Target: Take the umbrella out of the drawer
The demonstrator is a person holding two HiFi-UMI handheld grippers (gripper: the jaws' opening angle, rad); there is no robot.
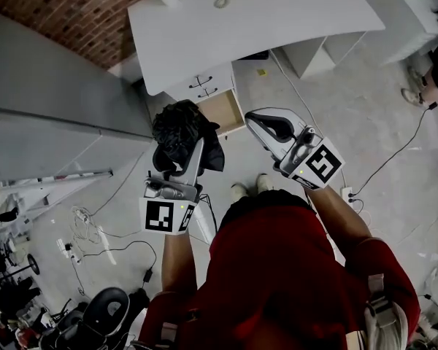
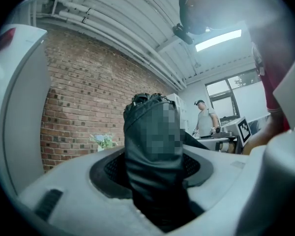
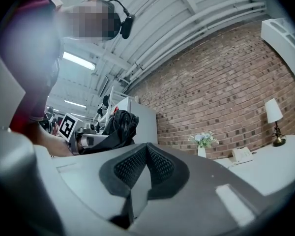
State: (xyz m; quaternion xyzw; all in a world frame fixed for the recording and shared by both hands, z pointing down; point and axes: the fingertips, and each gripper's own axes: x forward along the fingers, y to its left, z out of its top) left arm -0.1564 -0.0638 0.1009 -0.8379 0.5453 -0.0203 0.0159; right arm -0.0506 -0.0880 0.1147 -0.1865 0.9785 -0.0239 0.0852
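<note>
- Two grippers are up in front of the person; the left gripper [image 1: 195, 152] is clamped on the bunched black umbrella [image 1: 179, 130], held in the air.
- Right gripper [image 1: 261, 121]: jaws together, nothing between them.
- Drawer [image 1: 223, 110] under the white desk [image 1: 277, 20] stands open, with the umbrella out of it.

Head view: looking steeply down from overhead onto floor [image 1: 336, 122], desk [image 1: 277, 13], open drawer [image 1: 223, 111]. Gripper views: close behind own jaws, facing level toward brick wall [image 2: 88, 97]. Shared across all three: umbrella [image 1: 182, 133], flower vase [image 3: 202, 144].
</note>
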